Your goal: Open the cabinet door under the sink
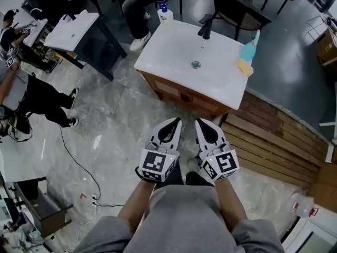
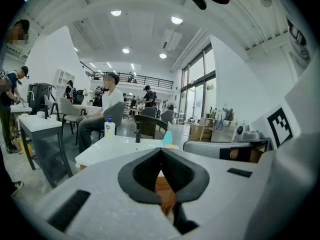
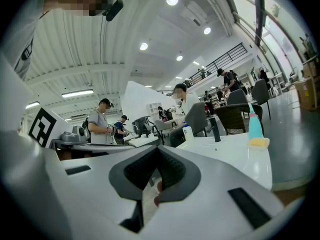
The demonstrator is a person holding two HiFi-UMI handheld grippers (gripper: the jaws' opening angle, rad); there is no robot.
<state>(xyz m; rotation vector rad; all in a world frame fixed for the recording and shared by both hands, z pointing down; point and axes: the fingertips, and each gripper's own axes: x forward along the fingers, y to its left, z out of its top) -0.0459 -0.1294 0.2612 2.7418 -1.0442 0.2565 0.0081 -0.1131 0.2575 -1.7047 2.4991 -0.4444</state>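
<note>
The sink unit has a white top (image 1: pixel 174 46) with a black faucet (image 1: pixel 205 26); below it is a brown wooden cabinet whose doors (image 1: pixel 176 91) are closed, with dark knobs near the middle. Both grippers are held side by side in front of the person's body, short of the cabinet and touching nothing. My left gripper (image 1: pixel 177 120) has its jaws together and empty. My right gripper (image 1: pixel 199 122) is likewise shut and empty. The left gripper view shows the white top (image 2: pixel 115 146) and a strip of brown cabinet (image 2: pixel 162 184) past the shut left gripper (image 2: pixel 161 150). In its own view the right gripper (image 3: pixel 159 149) is shut.
On the sink top stand a soap bottle (image 1: pixel 164 15), a blue bottle (image 1: pixel 251 46) and a yellow sponge (image 1: pixel 243 66). Wooden planks (image 1: pixel 274 138) lie right of the cabinet. A cable (image 1: pixel 79 165) crosses the marble floor at left. A dark table (image 1: pixel 79 30) and people are at the left.
</note>
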